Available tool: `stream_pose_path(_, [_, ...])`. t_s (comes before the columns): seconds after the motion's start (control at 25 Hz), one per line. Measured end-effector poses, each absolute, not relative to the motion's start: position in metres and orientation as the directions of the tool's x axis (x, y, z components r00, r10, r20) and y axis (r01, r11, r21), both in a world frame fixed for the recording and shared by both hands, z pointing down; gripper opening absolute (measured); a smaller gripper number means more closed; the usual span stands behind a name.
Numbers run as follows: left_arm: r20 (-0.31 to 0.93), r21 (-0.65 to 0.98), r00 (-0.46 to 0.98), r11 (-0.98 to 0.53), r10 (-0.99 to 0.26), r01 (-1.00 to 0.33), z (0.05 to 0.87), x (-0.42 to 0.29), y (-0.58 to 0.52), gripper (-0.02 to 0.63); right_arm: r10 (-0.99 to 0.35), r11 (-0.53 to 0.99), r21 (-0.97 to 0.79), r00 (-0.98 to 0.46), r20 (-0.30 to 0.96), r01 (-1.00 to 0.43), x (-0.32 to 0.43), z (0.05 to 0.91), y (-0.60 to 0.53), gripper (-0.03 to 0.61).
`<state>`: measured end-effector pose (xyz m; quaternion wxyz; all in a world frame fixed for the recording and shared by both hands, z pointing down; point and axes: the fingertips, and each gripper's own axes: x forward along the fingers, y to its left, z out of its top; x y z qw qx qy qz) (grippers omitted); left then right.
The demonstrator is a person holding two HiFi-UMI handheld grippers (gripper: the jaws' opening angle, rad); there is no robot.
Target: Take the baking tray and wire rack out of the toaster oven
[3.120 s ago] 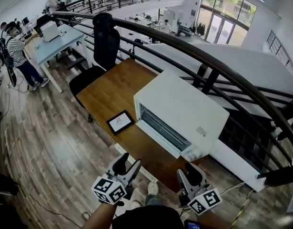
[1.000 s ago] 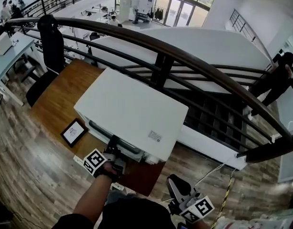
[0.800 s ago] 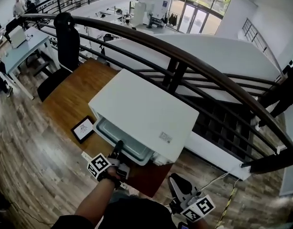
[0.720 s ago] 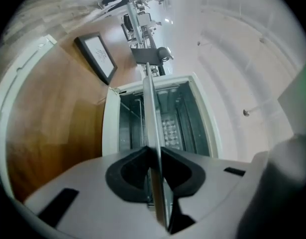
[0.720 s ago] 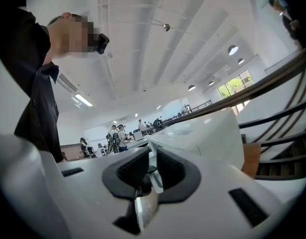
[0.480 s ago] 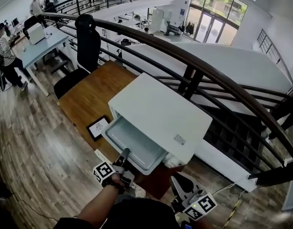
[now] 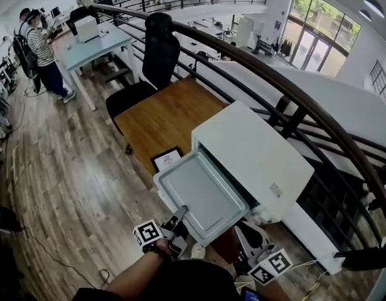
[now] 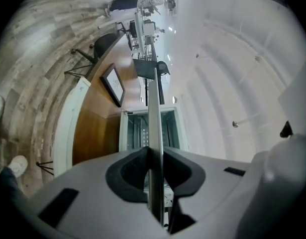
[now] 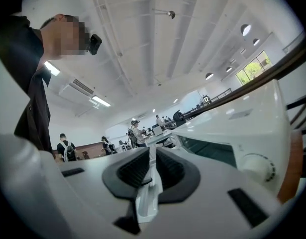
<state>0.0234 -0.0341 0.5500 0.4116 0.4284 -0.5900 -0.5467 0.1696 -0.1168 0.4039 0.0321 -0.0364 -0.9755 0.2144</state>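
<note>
A white toaster oven point(image 7: 258, 152) stands at the near end of a wooden table point(image 7: 161, 115). The grey baking tray point(image 7: 202, 193) hangs level in front of the oven's mouth, almost wholly out. My left gripper point(image 7: 182, 211) is shut on the middle of the tray's near rim. In the left gripper view the tray point(image 8: 154, 98) runs edge-on between the pads point(image 8: 155, 153), and thin bars show inside the oven's cavity point(image 8: 172, 128). My right gripper point(image 7: 248, 229) hovers below the oven's front right corner, shut with nothing held point(image 9: 153, 156). The oven point(image 9: 242, 128) is at its right.
A small framed picture point(image 7: 169, 159) lies on the table left of the oven. A black office chair point(image 7: 156, 49) stands at the table's far end. A dark curved railing point(image 7: 293, 99) runs right behind the oven. A person point(image 7: 42, 52) stands by a desk at far left.
The tray has slid out of the oven toward me in my left gripper, from barely out to nearly free. My right gripper has risen closer to the oven's front corner.
</note>
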Motion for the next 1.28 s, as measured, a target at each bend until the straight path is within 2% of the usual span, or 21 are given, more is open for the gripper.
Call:
stream_pose_path(0.2, [-0.011,0.998,-0.334,0.009,-0.943,-0.058,0.542,0.008,-0.008,0.071,0.176,0.902,-0.409,-0.983,0.056,0.139,0.135,0.406,-0.091,0.037])
stream_pose_path(0.8, [-0.026,0.99,-0.465,0.042,-0.885,-0.136,0.51,-0.153,0.135,0.071,0.354,0.863,-0.408,-0.933,0.067,0.298,-0.061,0.419,0.024,0.035])
stream_pose_path(0.88, [0.014,0.984,-0.47,0.095,-0.883,-0.15,0.512,-0.17,0.16,0.071,0.371,0.856,-0.411,-0.927,0.064,0.314,-0.082,0.421,0.044,0.035])
stream_pose_path(1.0, [0.149,0.928,-0.459,0.284,-0.876,-0.24,0.526,-0.194,0.2,0.071,0.389,0.845,-0.422,-0.919,0.065,0.328,-0.107,0.426,0.069,0.035])
stream_pose_path(1.2, [0.127,0.906,-0.441,0.285,-0.889,-0.312,0.523,-0.225,0.219,0.071,0.408,0.839,-0.434,-0.907,0.105,0.327,-0.145,0.44,0.094,0.035])
stream_pose_path(1.28, [0.133,0.913,-0.436,0.281,-0.89,-0.295,0.524,-0.235,0.222,0.072,0.405,0.84,-0.438,-0.907,0.115,0.32,-0.16,0.442,0.096,0.035])
